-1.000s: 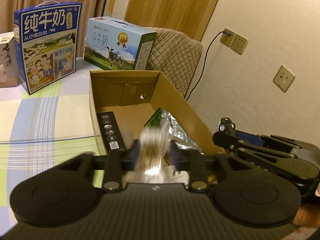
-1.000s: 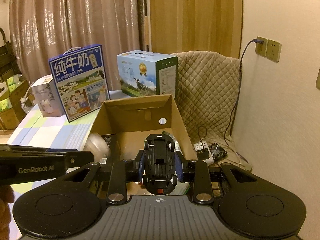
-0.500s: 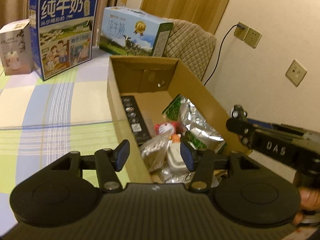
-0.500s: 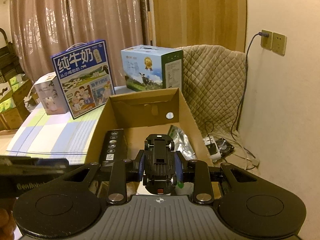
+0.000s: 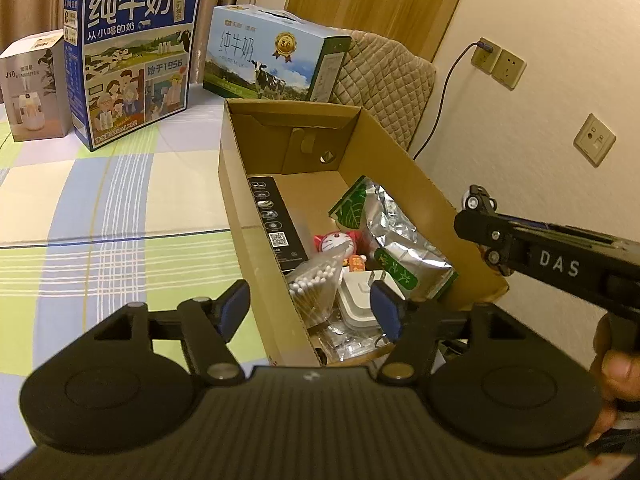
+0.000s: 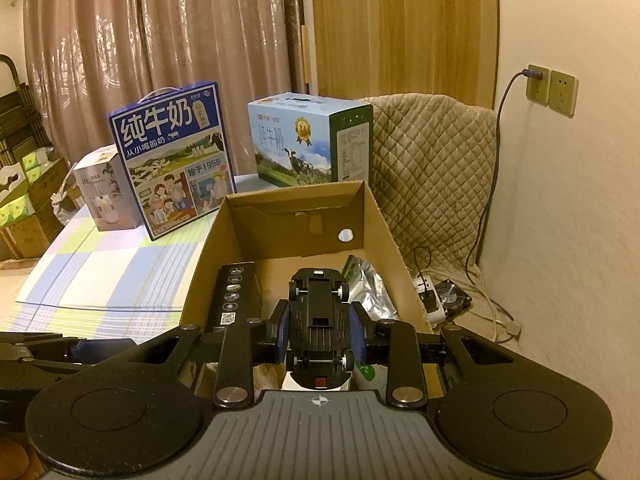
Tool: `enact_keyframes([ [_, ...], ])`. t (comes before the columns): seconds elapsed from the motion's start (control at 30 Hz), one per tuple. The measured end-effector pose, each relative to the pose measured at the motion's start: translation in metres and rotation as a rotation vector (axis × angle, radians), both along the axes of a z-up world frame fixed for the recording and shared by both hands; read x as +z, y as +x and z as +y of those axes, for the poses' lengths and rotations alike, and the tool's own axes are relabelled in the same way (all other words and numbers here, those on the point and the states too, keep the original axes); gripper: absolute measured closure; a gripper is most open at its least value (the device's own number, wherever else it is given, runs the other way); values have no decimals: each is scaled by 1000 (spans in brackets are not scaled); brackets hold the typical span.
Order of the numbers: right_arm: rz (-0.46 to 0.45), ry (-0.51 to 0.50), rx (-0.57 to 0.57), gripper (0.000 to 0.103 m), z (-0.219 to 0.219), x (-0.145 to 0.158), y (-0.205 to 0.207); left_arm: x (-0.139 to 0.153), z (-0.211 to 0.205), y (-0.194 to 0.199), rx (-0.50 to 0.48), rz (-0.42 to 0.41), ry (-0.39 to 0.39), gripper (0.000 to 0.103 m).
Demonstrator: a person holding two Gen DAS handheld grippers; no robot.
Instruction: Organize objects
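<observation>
An open cardboard box (image 5: 236, 184) (image 6: 380, 216) sits at the bed's right edge. Inside it lie a long black box (image 5: 276, 224) (image 6: 232, 296), a silver and green foil pouch (image 5: 396, 240) (image 6: 368, 284), a red cat toy (image 5: 334, 242), a bag of cotton swabs (image 5: 312, 284) and a white plug (image 5: 360, 296). My left gripper (image 5: 312, 308) is open and empty above the box's near end. My right gripper (image 6: 320, 338) is shut on a black toy car (image 6: 318, 320), underside up, held above the box. The right gripper's body (image 5: 552, 264) shows at the right of the left wrist view.
Two milk cartons (image 5: 132, 60) (image 5: 272, 64) and a white box (image 5: 32, 84) stand on the checked bedsheet (image 5: 100, 208) behind the box. A quilted cover (image 6: 432, 160), a wall (image 6: 568, 200), a power strip and a small fan (image 6: 452, 296) are to the right.
My left gripper opened and let go of the bag of cotton swabs, which now lies in the box, then drew back. My right gripper still holds the toy car over the box.
</observation>
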State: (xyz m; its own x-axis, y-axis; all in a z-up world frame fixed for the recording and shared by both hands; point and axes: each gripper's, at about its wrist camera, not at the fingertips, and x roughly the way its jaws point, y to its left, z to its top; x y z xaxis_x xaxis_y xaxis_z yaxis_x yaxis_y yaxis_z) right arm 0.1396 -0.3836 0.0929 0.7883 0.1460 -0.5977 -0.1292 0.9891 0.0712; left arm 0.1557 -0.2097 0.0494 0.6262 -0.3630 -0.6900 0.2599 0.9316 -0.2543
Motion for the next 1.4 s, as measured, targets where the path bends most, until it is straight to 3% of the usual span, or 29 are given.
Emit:
enact_keyframes([
  [0.27, -10, 37, 4, 75, 2, 0, 15, -4, 8, 4, 22, -2, 12, 30],
  [0.33, -12, 87, 8, 62, -1, 0, 23, -5, 13, 4, 33, -3, 17, 27],
  [0.37, -19, 100, -2, 42, -2, 1, 25, -6, 15, 3, 39, -3, 19, 27],
  [0.4, -38, 107, -9, 38, -3, 3, 26, -7, 18, 2, 45, -2, 20, 25],
  [0.83, -10, 142, -62, 38, -15, 8, -6, -1, 33, -36, 95, -32, 18, 2],
  [1.17, -2, 136, -55, 38, -10, 19, -54, 21, 36, -81, 127, -88, 53, 1],
  [1.4, 10, 81, -8, 38, 5, 27, -89, 29, 40, -111, 126, -68, 60, 1],
])
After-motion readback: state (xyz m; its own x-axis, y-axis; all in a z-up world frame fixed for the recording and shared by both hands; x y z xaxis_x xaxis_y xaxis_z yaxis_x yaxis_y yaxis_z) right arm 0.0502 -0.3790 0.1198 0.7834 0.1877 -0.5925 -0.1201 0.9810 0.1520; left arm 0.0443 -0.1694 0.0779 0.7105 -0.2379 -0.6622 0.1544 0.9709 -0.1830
